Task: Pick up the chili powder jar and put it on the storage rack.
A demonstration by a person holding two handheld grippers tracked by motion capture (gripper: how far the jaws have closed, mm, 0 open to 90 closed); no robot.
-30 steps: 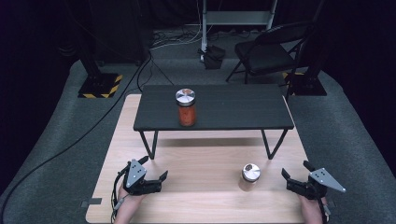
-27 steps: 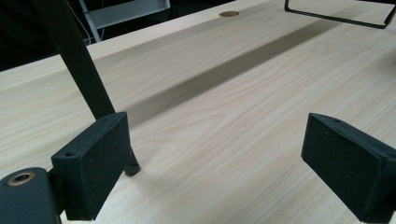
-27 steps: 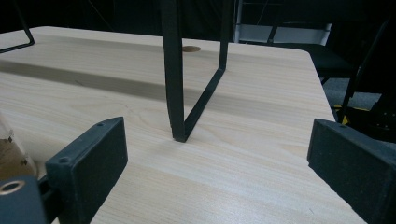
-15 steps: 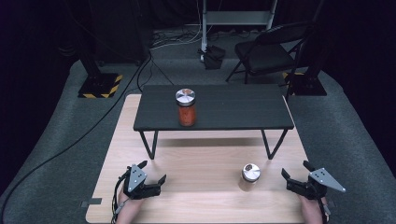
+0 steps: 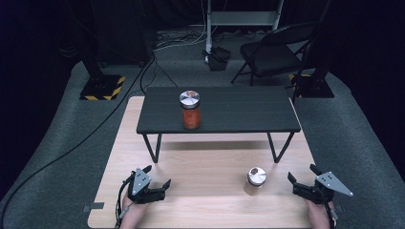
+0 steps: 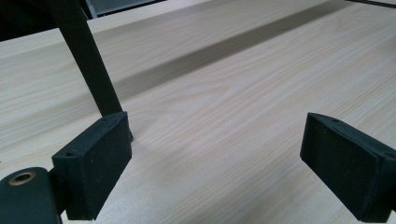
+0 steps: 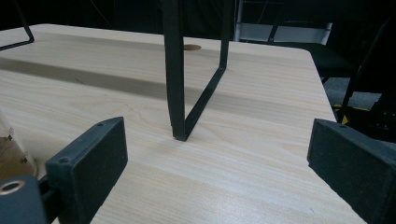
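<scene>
A glass jar of red contents [image 5: 191, 112] with a silver lid stands on the left part of a low black table [image 5: 239, 109]. A smaller silver-lidded jar [image 5: 256, 180] sits on the wooden tabletop [image 5: 210, 162] at the front right. My left gripper [image 5: 158, 176] rests near the front left edge, open, with nothing between its jaws [image 6: 215, 163]; a black table leg [image 6: 88, 65] rises just beyond its left pad. My right gripper [image 5: 301, 172] lies at the front right, to the right of the small jar, also open and holding nothing [image 7: 217, 168]. The small jar's edge [image 7: 11, 149] shows at the left of the right gripper view.
The low table's bent metal legs [image 7: 175, 70] stand on the wood ahead of both grippers. Bare wood stretches between the two grippers. Beyond the tabletop are grey carpet, a folding chair [image 5: 277, 52], stand bases and floor cables [image 5: 95, 133].
My left gripper has slid slightly back toward the near edge. The right gripper and both jars have stayed put.
</scene>
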